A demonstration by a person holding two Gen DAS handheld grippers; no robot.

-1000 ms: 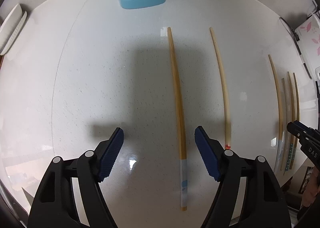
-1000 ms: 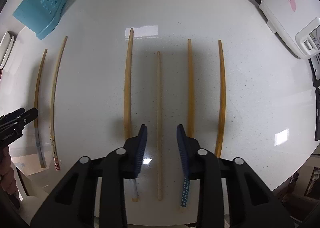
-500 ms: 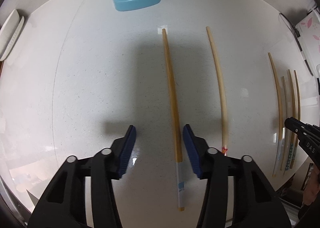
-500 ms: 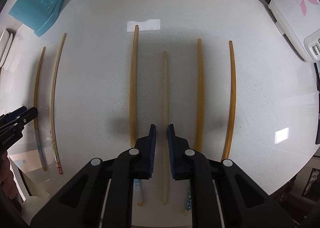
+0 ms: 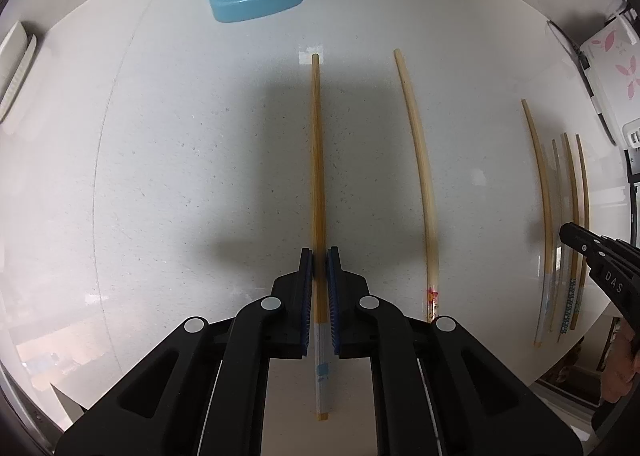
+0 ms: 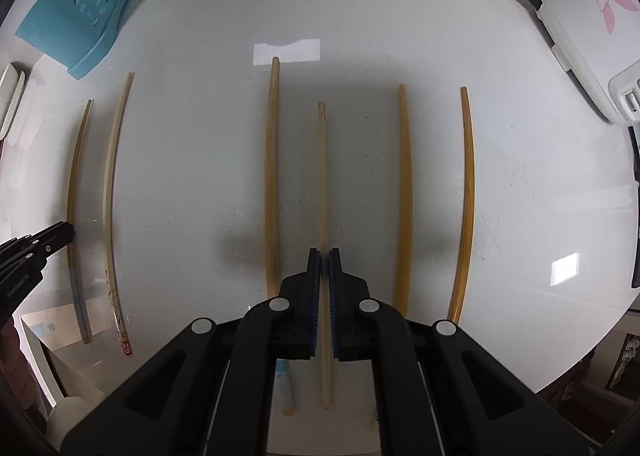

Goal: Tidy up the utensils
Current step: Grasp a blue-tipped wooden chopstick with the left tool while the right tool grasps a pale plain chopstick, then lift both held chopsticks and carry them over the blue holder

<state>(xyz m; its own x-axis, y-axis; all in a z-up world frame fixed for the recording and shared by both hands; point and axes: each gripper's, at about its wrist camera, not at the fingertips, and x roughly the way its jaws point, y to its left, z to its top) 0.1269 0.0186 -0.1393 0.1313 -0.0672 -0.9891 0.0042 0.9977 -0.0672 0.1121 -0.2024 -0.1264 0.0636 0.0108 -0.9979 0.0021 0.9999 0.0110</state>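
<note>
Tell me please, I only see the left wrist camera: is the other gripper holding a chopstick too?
Observer: Yes. The right gripper has its fingers shut on a pale chopstick, the second in a row of four.
Operator: Is anything inside the blue holder?
Observer: Wooden stick ends poke out of the top of the blue holder.
Operator: Does it have holes?
Observer: Yes, round holes dot its side.

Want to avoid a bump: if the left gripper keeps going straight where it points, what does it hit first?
The left gripper, shut on the blue-ended chopstick, points down at the white countertop. It would likely meet that first; the remaining gap is unclear.
</note>
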